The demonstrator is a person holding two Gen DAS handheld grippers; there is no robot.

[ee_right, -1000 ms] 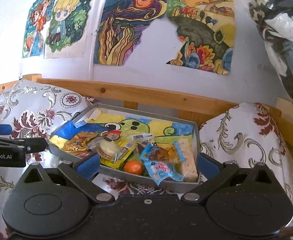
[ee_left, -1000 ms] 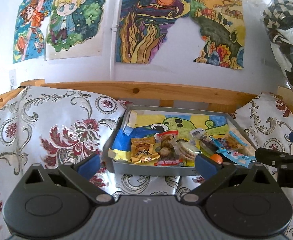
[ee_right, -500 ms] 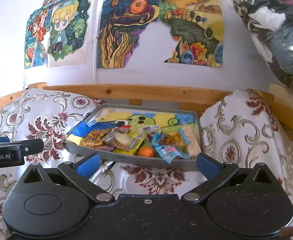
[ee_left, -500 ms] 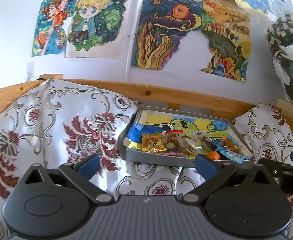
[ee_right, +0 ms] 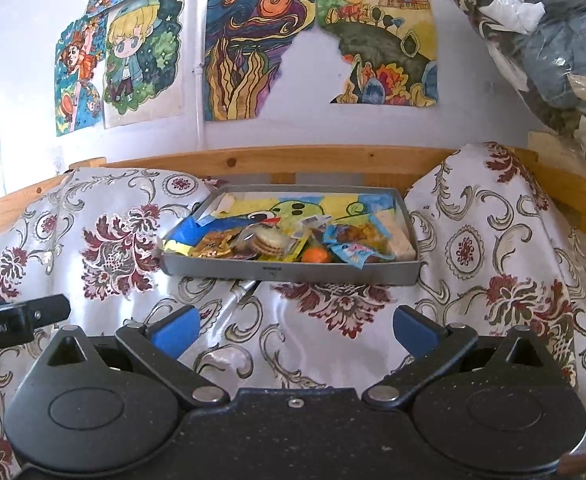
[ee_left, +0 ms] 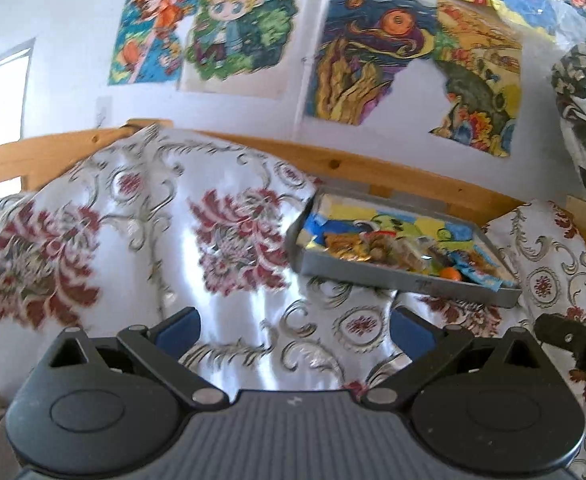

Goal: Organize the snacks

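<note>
- The shallow grey metal tray [ee_right: 289,270] of wrapped snacks sits on the floral satin cloth [ee_right: 333,344], well ahead of both grippers.
- Left gripper [ee_left: 293,326] and right gripper [ee_right: 293,326]: jaws spread, empty.
- The crinkly packets [ee_right: 349,250] look light and slippery (pinch a sealed edge).
- Only the right view shows the small orange fruit [ee_right: 316,256] clearly.
</note>
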